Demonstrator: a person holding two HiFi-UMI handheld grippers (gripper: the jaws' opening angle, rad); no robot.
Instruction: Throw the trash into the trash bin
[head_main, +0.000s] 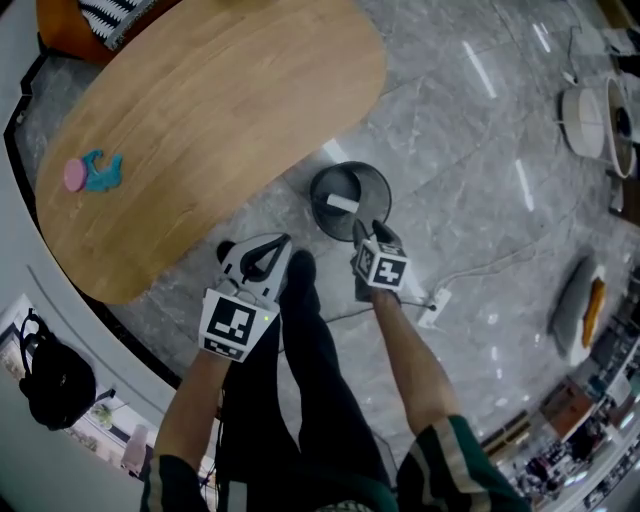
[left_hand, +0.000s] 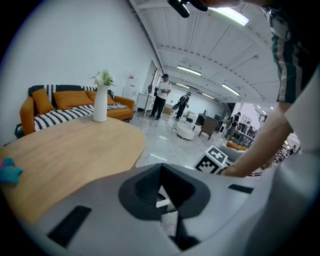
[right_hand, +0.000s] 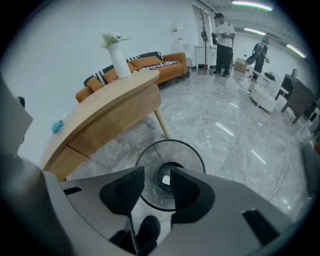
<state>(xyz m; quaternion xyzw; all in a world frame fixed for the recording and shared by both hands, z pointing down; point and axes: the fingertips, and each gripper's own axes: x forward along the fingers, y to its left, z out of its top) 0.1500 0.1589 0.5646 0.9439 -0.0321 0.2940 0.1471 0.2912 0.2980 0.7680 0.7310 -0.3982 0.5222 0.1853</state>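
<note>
The black mesh trash bin (head_main: 374, 184) is standing on the floor just right of the wooden table (head_main: 220, 110). The right gripper (head_main: 370, 236) is hanging over its near rim, jaws partly apart and empty, so a low sweep is likely tipping the light bin. The left gripper (head_main: 262, 250), near-left of the bin, is pinching its jaw tips together on nothing. A white scrap of trash (head_main: 342, 204) is lying in the bin's bottom, while the teal and pink bits (head_main: 92, 173) at the table's left edge are risking being forgotten.

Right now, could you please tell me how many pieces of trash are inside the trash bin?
1. A white piece lies on the bottom of the black mesh trash bin, near its middle. The bin's wall could hide others.
</note>
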